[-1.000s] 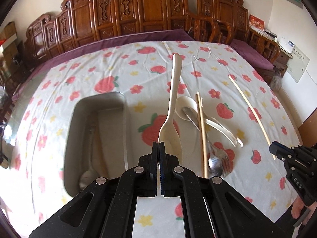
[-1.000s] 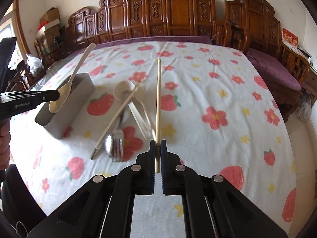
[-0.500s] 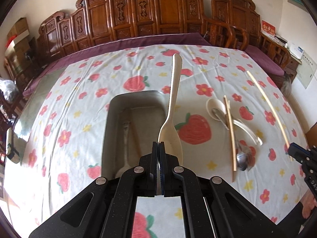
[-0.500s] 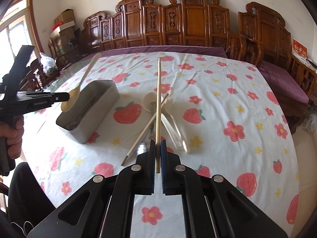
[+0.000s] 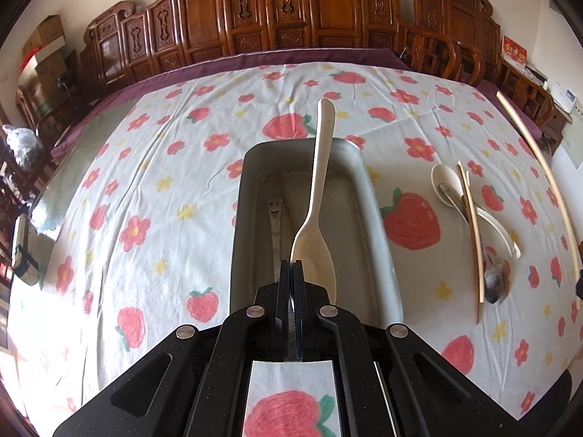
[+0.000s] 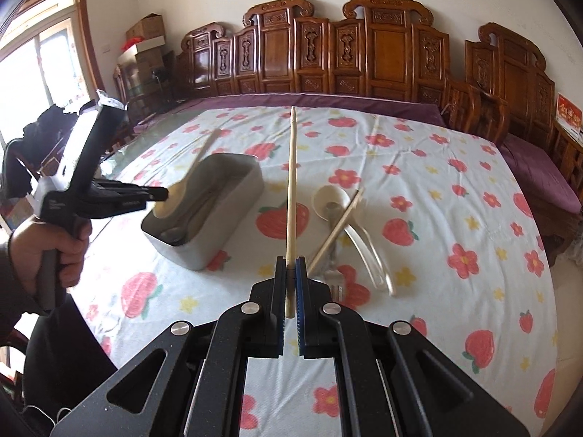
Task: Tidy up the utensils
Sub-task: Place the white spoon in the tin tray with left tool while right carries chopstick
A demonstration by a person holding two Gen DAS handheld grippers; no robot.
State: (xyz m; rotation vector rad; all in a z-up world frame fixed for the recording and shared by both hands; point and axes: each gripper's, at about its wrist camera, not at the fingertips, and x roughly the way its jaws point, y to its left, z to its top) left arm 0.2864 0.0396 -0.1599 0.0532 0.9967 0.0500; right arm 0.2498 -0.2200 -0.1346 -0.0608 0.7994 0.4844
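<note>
**Operator:** My left gripper (image 5: 291, 266) points steeply down over the metal tray (image 5: 379, 225), jaws pinched tight on the bowl end of the cream spoon (image 5: 317, 225), whose handle runs up and away above the tray's far rim. From the right wrist view I see the person's left hand (image 6: 43, 251) wrapped round that gripper's grip, a dark sleeve behind it.

**Colleague:** And your right?

**Operator:** The right gripper (image 6: 290, 266) is tilted down over the table, its fingers narrow and clamped on one wooden chopstick (image 6: 290, 189), held near its lower end, the long end jutting forward in the air, to the right of the tray.

**Colleague:** What lies on the table?

**Operator:** A white tablecloth (image 5: 153, 189) printed with strawberries and red flowers, wrinkled in places, with a purple cloth showing at the far edge. In the tray lies a steel utensil with a smiling face cut into its handle (image 5: 274, 218). Right of the tray sits a loose pile (image 5: 473, 225): a pale short spoon, a second chopstick laid across it, clear plastic pieces and something of metal I cannot make out sharply.

**Colleague:** The room?

**Operator:** Carved dark wooden chairs (image 6: 364, 54) line the far side against a pale wall; cardboard boxes (image 6: 145, 36) are stacked in the left corner by a bright window.
</note>
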